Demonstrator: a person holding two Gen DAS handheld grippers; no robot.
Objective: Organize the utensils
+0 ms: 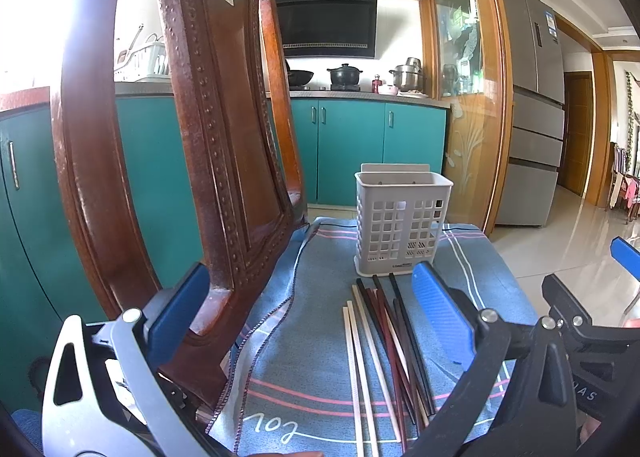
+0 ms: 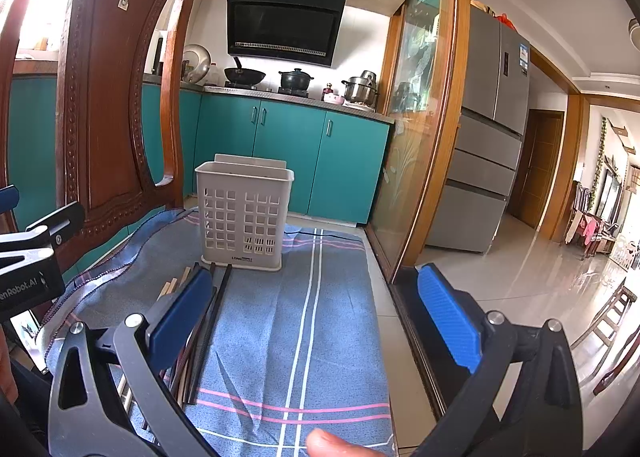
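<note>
A white perforated utensil holder (image 1: 402, 223) (image 2: 245, 213) stands upright on a blue striped cloth (image 1: 312, 337) (image 2: 304, 317). Several chopsticks (image 1: 384, 349) (image 2: 200, 337), pale, red and black, lie in a loose bundle on the cloth in front of it. My left gripper (image 1: 312, 317) is open above the cloth, just left of the bundle, with nothing between its fingers. My right gripper (image 2: 320, 317) is open too, and its left finger (image 2: 180, 313) hovers over the chopsticks. The right gripper also shows at the right edge of the left wrist view.
A carved wooden chair back (image 1: 208, 161) (image 2: 112, 97) rises at the left, close to my left gripper's left finger. Teal kitchen cabinets (image 1: 352, 145), a stove with pots, a glass sliding door (image 2: 416, 129) and a grey fridge (image 2: 488, 145) lie beyond. A fingertip (image 2: 332, 443) shows at the bottom.
</note>
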